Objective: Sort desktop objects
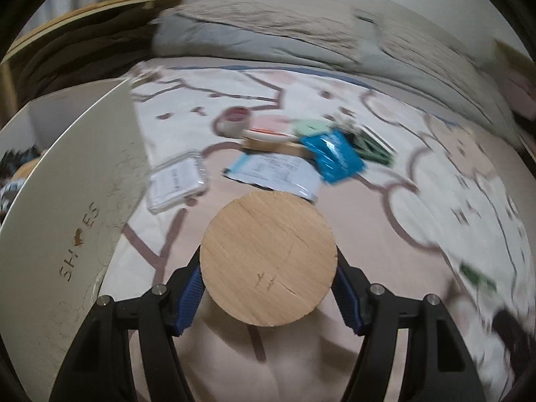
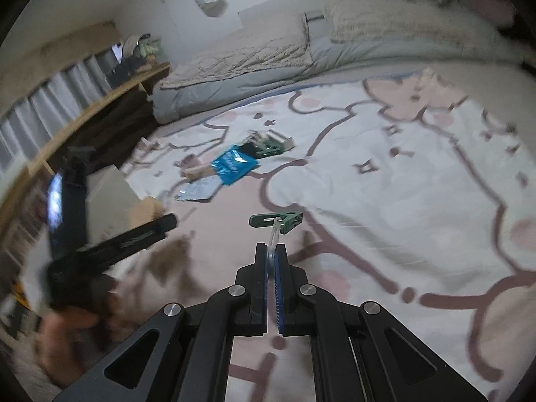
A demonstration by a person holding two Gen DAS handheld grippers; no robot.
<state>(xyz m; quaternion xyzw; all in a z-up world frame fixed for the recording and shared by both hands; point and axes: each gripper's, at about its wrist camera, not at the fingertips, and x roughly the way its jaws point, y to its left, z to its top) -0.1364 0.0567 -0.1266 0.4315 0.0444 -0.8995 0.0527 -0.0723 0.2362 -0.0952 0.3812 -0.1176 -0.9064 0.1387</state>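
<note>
Left wrist view, left tongs (image 1: pixel 268 288) angled down pinching wooden disc (image 1: pixel 268 258), right tongs (image 2: pixel 271 251) pinching green clip's loop (image 2: pixel 273 234).

We see a pale tan wooden disc (image 1: pixel 268 258) near us, a bright blue packet (image 1: pixel 333 155) farther off, a green clip (image 2: pixel 278 222), a cream shoebox (image 1: pixel 73 207) lettered gold at left, and a pink-and-white cartoon-patterned blanket (image 2: pixel 385 201).

The shoe box (image 1: pixel 77 207) gets cut off by the left edge, so what's inside is anyone's guess. The pile past the wooden disc (image 1: pixel 268 258) is smeared; that blue packet (image 1: pixel 335 157) can't be read. The left hand-held gripper (image 2: pixel 110 241) is a dark blur, and the person's hand (image 2: pixel 67 335) under it too.
</note>
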